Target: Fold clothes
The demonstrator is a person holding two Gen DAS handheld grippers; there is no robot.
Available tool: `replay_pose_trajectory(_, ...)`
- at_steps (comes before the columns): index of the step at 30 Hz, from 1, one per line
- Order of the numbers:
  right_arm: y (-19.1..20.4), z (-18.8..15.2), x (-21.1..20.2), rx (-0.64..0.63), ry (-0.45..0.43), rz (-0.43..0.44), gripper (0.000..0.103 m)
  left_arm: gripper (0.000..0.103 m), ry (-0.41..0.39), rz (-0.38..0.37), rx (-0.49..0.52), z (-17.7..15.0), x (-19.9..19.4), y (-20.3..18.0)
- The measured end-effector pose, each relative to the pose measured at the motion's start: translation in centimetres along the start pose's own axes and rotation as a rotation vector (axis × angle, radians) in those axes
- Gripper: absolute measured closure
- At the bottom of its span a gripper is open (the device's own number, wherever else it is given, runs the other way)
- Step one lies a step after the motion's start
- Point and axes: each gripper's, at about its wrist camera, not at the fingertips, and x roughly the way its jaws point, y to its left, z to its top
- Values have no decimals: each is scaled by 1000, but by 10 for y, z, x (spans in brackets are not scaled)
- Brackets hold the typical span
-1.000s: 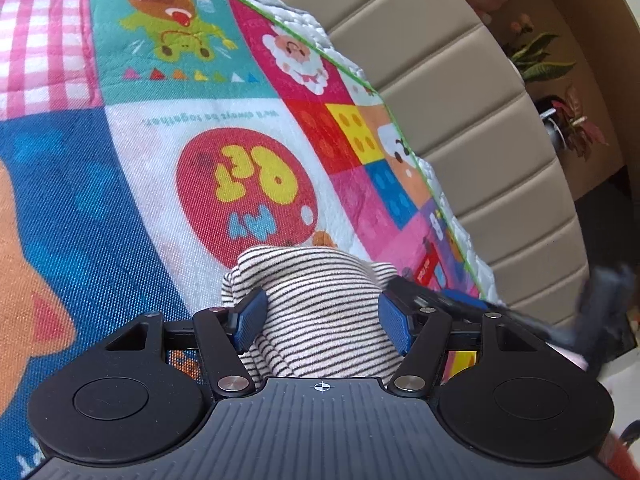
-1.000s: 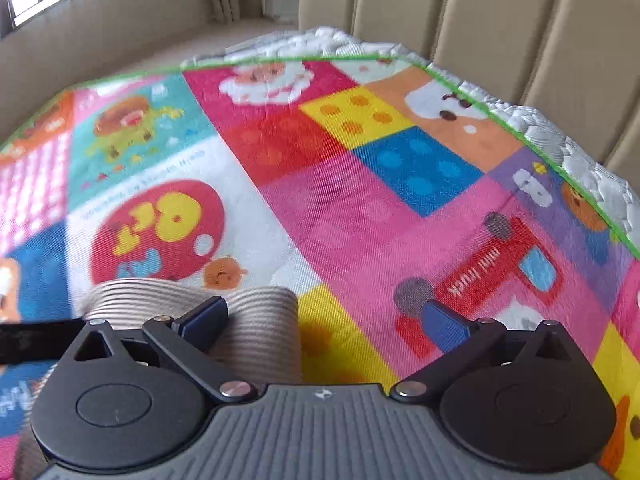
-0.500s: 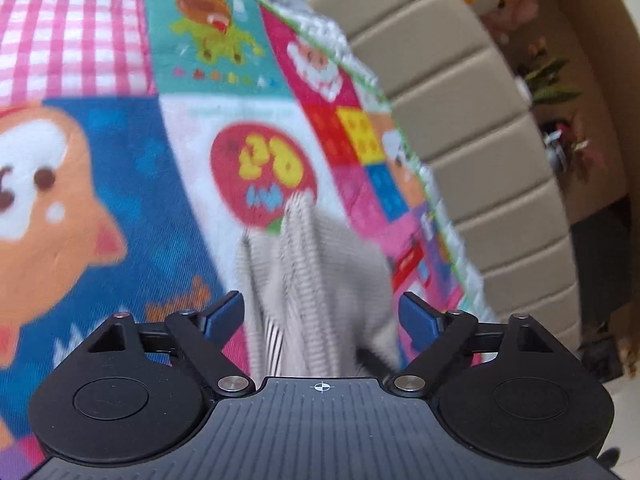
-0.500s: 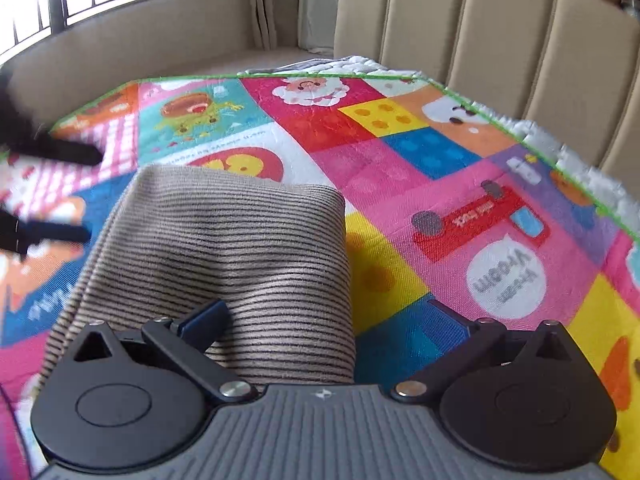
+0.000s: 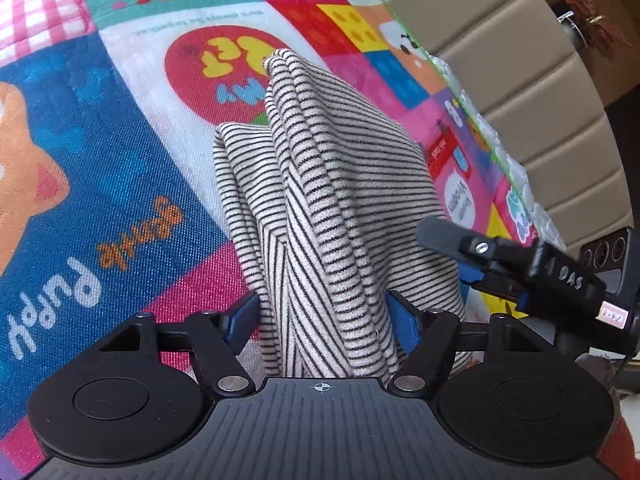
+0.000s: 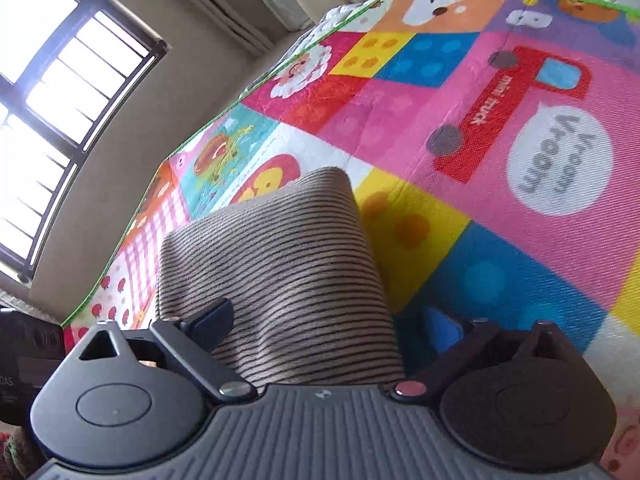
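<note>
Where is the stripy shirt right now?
In the left wrist view, the stripy shirt lies bunched on the colourful play mat, between the left hand-held gripper's fingers, beside the red circle.

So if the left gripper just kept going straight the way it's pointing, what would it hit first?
The striped garment: it already bunches up between the left gripper fingers and fills the line ahead. Beyond its far tip lies the colourful play mat. How far the cloth rises off the mat is hard to judge.
</note>
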Motion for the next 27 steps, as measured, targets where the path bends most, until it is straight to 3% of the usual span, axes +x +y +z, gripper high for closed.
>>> replay_pose_trajectory(5, 8, -4, 3, -42, -3, -28, 8, 29, -14, -17, 2, 4, 2, 2)
replay_pose_trajectory(11, 9, 7, -11, -48, -108, -51, 8, 30, -146, -44, -7, 35, 12, 13)
replay_pose_trajectory(14, 0, 10, -14, -15, -106, -53, 8, 29, -132, -45, -16, 36, 9, 14)
replay_pose_trajectory(19, -4, 3, 2, 23, -29, -19, 8, 26, -78, 27, 51, 31, 5, -3)
replay_pose_trajectory(22, 3, -1, 3, -8, -21, -23, 27, 28, -69, 36, 67, 30, 5, -4)
replay_pose_trajectory(27, 15, 0, 5, -35, -31, -71, 28, 30, -80, 15, 41, 38, 10, 3)
